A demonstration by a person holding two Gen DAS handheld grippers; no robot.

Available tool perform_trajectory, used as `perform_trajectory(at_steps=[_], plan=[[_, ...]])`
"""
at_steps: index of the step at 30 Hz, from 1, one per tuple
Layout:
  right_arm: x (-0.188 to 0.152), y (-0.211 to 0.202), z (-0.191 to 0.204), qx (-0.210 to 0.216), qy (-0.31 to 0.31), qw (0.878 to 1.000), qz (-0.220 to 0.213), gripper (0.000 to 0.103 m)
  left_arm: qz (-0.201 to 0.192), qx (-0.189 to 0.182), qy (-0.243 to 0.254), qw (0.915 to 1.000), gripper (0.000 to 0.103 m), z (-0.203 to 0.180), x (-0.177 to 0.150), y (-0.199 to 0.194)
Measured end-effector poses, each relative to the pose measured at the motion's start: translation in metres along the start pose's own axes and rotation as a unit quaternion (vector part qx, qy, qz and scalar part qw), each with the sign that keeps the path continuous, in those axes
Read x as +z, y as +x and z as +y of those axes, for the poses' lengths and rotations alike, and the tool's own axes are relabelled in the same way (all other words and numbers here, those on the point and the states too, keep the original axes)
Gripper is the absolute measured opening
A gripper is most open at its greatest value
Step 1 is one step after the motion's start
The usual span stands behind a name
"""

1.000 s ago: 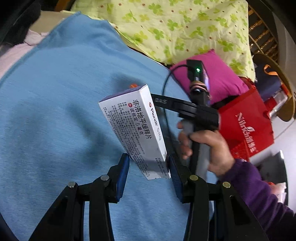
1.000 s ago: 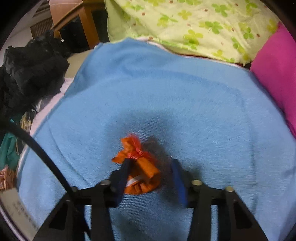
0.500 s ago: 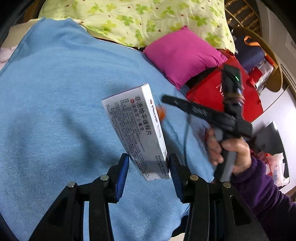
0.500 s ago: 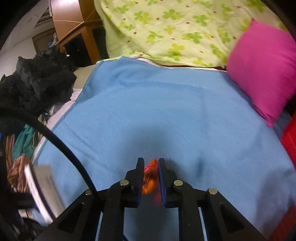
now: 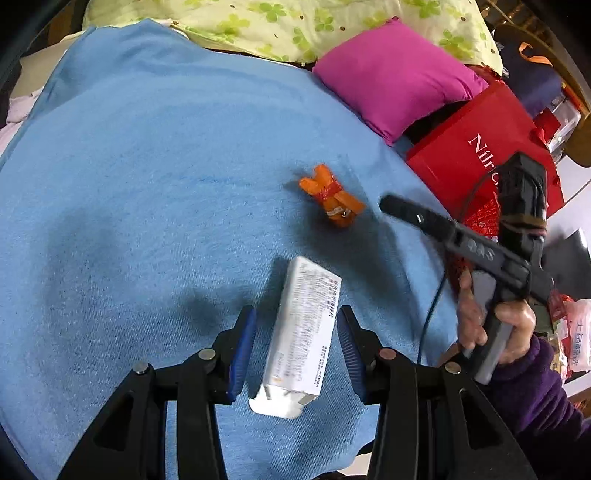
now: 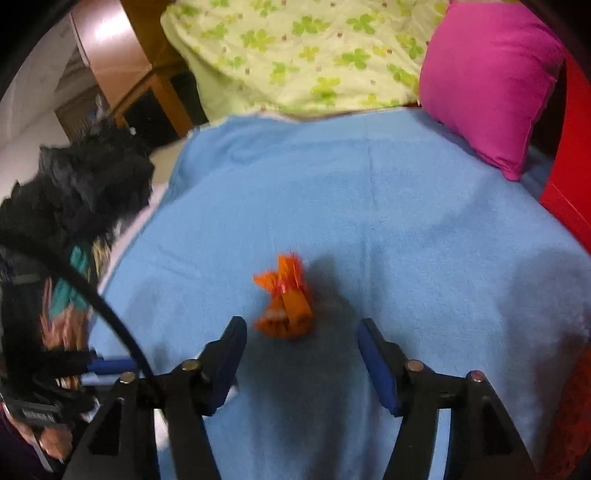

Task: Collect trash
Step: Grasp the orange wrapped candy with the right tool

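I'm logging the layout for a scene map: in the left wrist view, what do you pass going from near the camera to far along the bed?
White printed cardboard medicine box between the open left gripper fingers → crumpled orange wrapper tied with red on the blue blanket → magenta pillow → pale green clover-print quilt.

Jaws of right gripper (image 6: 301,349) spread wide, orange wrapper (image 6: 284,301) on blue blanket (image 6: 369,206) just ahead, untouched.

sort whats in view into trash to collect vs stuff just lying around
Trash to collect: white medicine box, orange wrapper.

Just lying around: pink pillow, green clover quilt, red bag, black clothes, blue blanket underneath.
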State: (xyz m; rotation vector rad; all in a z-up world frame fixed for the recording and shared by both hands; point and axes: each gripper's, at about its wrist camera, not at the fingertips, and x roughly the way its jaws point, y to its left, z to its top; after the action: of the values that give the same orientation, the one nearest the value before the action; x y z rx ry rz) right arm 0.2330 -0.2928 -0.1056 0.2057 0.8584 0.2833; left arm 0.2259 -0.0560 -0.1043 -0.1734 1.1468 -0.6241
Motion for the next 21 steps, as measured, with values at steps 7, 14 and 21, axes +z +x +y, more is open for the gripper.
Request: perform_trajectory(at_steps=[7,14,21], plan=[[0.014,0.045,0.011,0.008,-0.021,0.999,0.039,0.047,0.002,-0.004,0.023,0.9997,0.061,-0.004,-0.009,0.0],[0.019,0.064,0.009,-0.008,-0.025,0.998,0.056,0.027,0.027,0.022,0.021,0.9992,0.061,0.002,-0.016,0.016],[0.011,0.003,-0.014,-0.02,0.007,1.0,-0.017,0.027,0.019,0.024,0.069,0.9971,0.064,-0.021,-0.023,0.021]])
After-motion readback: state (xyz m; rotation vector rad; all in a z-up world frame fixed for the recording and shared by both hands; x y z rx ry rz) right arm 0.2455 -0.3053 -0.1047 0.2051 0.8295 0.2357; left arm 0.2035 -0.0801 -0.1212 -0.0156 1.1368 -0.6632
